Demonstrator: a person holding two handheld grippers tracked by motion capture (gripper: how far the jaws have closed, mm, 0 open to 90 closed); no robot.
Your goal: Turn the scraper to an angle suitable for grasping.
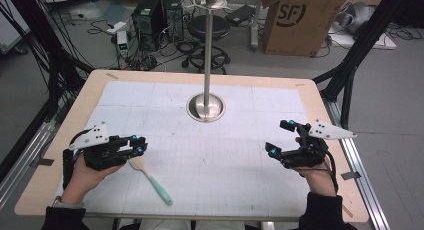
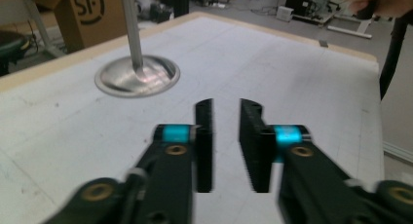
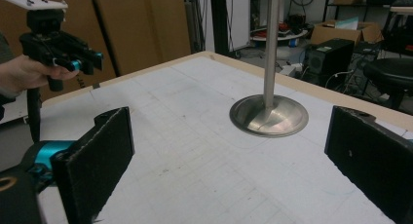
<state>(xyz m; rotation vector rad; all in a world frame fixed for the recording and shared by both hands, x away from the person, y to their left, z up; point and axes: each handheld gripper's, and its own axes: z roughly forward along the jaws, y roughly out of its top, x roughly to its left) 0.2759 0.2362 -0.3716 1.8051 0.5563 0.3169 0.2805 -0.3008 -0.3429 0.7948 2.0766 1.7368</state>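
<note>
A spatula (image 1: 150,178) with a pale wooden head and a mint-green handle lies on the white mat near the front left. My left gripper (image 1: 136,147) hovers just over its head. In the left gripper view the jaws of my left gripper (image 2: 226,106) stand a narrow gap apart with nothing between them. At the right of the mat my right gripper (image 1: 280,137) is wide open and empty. The right gripper view has the pads of my right gripper (image 3: 232,118) far apart at either side, with the left gripper (image 3: 92,61) and its hand beyond.
A steel stand with a round base (image 1: 205,108) and a tall pole (image 1: 208,45) rises at the back middle of the mat (image 1: 225,160). The wooden table edge (image 1: 325,115) frames the mat. Boxes, a stool and cables sit on the floor behind.
</note>
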